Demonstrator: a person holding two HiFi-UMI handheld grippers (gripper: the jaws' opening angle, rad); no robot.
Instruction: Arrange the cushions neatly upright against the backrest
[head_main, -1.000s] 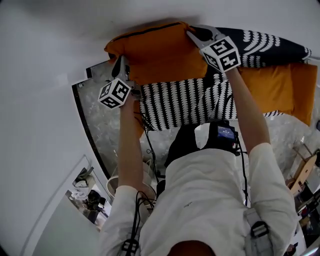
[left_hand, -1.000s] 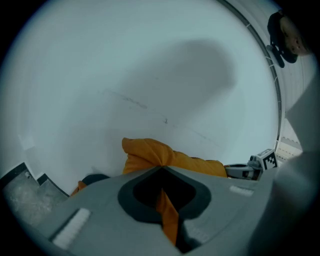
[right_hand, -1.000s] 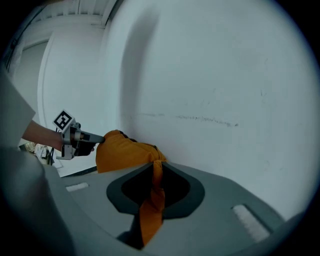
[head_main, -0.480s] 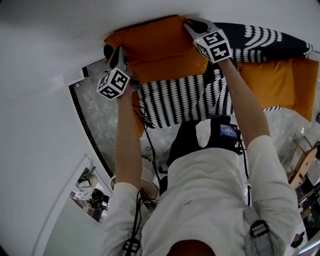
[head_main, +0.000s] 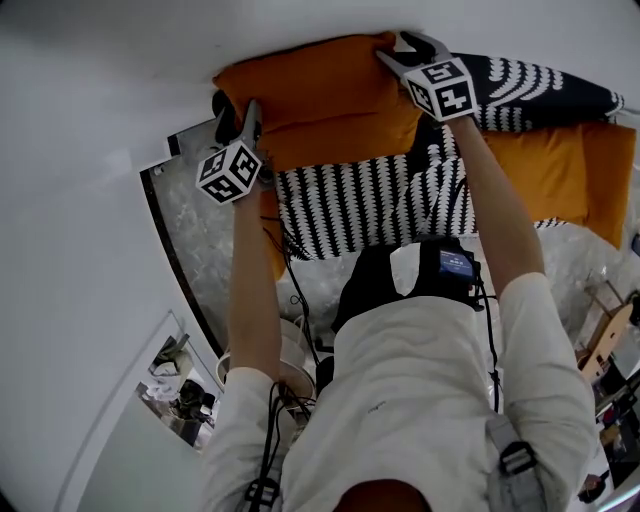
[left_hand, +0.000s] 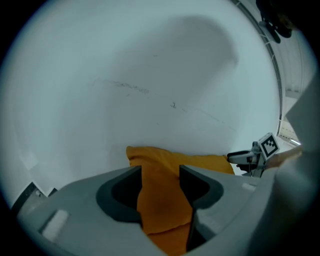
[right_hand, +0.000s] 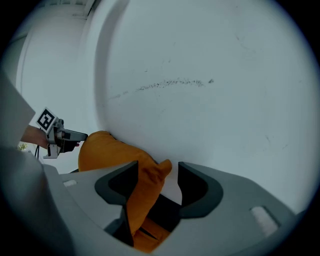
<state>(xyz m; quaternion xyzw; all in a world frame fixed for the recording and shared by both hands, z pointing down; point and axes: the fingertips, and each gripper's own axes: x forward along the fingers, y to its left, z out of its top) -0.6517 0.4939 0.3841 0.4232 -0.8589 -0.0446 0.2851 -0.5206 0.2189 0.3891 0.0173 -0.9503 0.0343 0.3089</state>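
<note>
Head view first: how are the arms set? (A)

Both are stretched forward from the shoulders, forearms nearly straight, toward the orange cushion (head_main: 320, 90), which stands against the white wall (head_main: 100, 150). The left gripper (head_main: 235, 110) is at the cushion's left end. The right gripper (head_main: 410, 50) is at its upper right corner. (B)

Does the left one have hold of it? (A)

Yes. In the left gripper view its fingers (left_hand: 120, 190) are clamped on a fold of the orange fabric, which fills the whole space between them. (B)

And the right? (A)

In the right gripper view its fingers (right_hand: 200, 190) have just been opening. The cushion's corner is between them, lying against the finger on the left of that view, with a clear gap to the other. Nothing is pressed. (B)

What lies round the cushion? (A)

To its right, along the same wall, is a dark patterned cushion (head_main: 530, 85), touching it under the right gripper. Just below it a black-and-white striped cushion (head_main: 370, 200) lies flat. To the lower right, past the right forearm, lies a second orange cushion (head_main: 540, 170). (B)

Is the held cushion upright? (A)

Its long top edge runs along the wall. I cannot tell whether it stands fully upright or leans. (B)
</note>
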